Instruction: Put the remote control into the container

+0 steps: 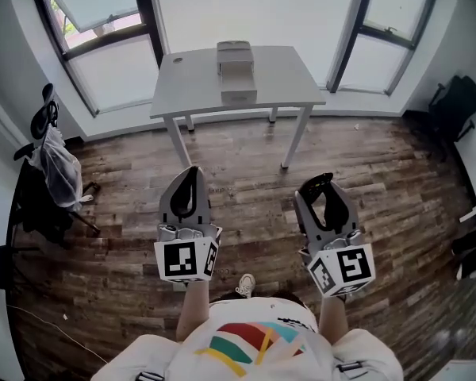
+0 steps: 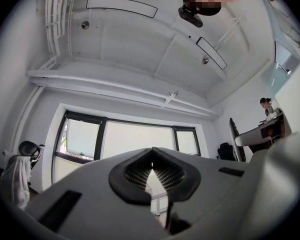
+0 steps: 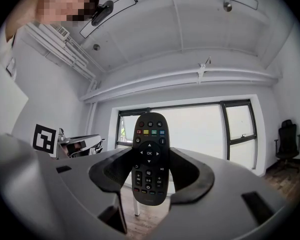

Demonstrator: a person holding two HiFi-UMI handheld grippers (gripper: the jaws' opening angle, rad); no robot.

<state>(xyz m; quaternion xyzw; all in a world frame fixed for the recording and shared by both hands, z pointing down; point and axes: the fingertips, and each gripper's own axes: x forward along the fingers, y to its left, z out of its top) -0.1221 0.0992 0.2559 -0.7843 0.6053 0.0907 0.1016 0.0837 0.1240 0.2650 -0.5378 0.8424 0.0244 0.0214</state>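
We hold the remote control (image 3: 149,159) in the right claw (image 1: 324,190), whose jaws are clenched on its lower half. In the right gripper view it stands upright between the pads with its button face towards the camera. Its long axis runs along the jaws and its top end sticks out past their tips. The left claw (image 1: 189,182) is clenched on nothing, its tips meeting with only daylight behind them. The container (image 1: 236,71), a pale box, sits on the counter (image 1: 282,78) at the upper centre of the head view. It is well apart from both claws, with a stretch of wooden floor (image 1: 246,173) between. It lies ahead of the right claw and a little to its left, in the column between the two claws, with its long side running away from us. We judge that the next move depends on that gap: the right claw has to travel forward and slightly left, then tip the remote so that its length lines up with the box. From here we cannot tell whether the box is open.
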